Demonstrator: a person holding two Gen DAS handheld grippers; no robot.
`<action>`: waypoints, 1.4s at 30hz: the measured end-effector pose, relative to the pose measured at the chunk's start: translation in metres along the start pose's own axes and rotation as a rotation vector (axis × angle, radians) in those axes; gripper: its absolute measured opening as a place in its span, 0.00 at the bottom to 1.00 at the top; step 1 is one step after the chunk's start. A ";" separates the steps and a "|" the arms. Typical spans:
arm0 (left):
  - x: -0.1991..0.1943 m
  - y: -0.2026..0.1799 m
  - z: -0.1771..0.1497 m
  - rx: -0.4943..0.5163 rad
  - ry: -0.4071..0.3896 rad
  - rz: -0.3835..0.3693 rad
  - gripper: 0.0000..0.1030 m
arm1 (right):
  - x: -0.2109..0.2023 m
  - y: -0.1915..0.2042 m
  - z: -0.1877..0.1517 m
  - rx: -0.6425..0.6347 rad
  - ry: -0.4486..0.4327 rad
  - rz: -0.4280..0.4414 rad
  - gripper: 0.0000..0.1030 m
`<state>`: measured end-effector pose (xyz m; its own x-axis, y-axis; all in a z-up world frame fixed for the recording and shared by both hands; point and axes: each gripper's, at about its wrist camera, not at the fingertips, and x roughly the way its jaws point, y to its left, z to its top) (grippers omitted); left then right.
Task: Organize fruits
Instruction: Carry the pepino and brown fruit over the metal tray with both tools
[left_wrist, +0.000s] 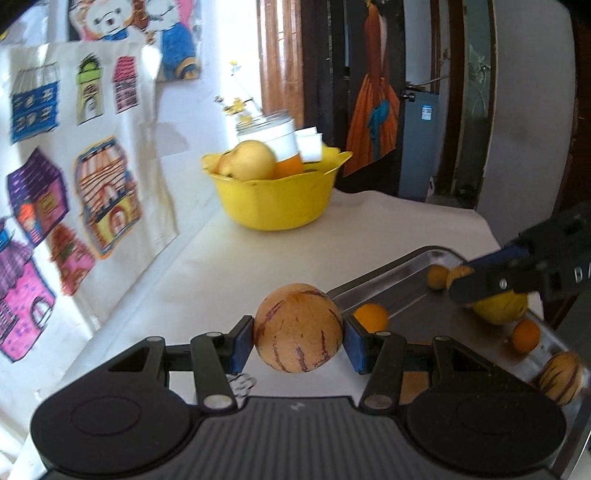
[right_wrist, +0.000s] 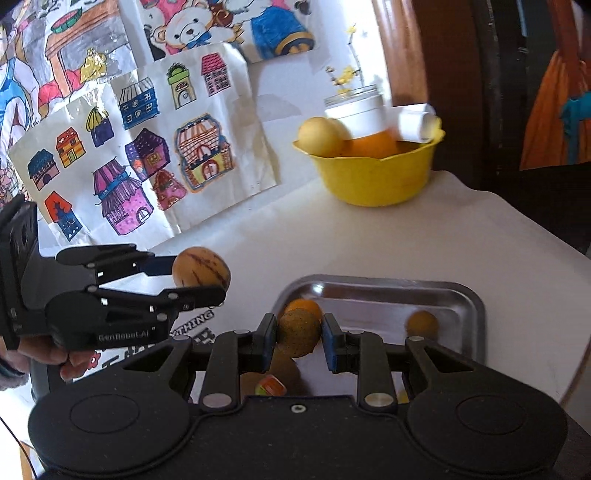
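**Two fruits held over the bench**

The striped melon (left_wrist: 297, 328) sits clamped in the left tongs (left_wrist: 299, 338) above the bench (left_wrist: 207, 266), roundish, stripes running roughly top to bottom. The right tongs (right_wrist: 300, 334) are clamped on a small speckled brown fruit (right_wrist: 298, 332) over the near edge of the metal tray (right_wrist: 384, 291). The tray holds small oranges (left_wrist: 371, 317), a yellow fruit and another striped one, partly hidden. The yellow bowl (left_wrist: 273, 199) at the far edge holds apples (left_wrist: 251, 159) and an orange; the jar behind is blurred.

Coloured house drawings (right_wrist: 147, 162) on white wall (left_wrist: 207, 74)
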<state>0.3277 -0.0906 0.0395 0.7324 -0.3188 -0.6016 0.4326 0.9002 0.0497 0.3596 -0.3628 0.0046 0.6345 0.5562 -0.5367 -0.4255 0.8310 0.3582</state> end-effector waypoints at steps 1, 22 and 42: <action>0.002 -0.004 0.002 0.004 -0.001 -0.005 0.54 | -0.004 -0.003 -0.003 -0.001 -0.007 -0.004 0.28; 0.041 -0.078 0.026 0.036 0.024 -0.137 0.54 | -0.036 -0.027 -0.059 -0.081 -0.084 -0.057 0.28; 0.069 -0.096 0.025 0.044 0.122 -0.142 0.54 | -0.029 -0.007 -0.088 -0.214 -0.029 -0.037 0.28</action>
<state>0.3503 -0.2065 0.0131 0.5945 -0.4011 -0.6969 0.5515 0.8341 -0.0097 0.2873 -0.3853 -0.0497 0.6696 0.5274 -0.5230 -0.5265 0.8337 0.1666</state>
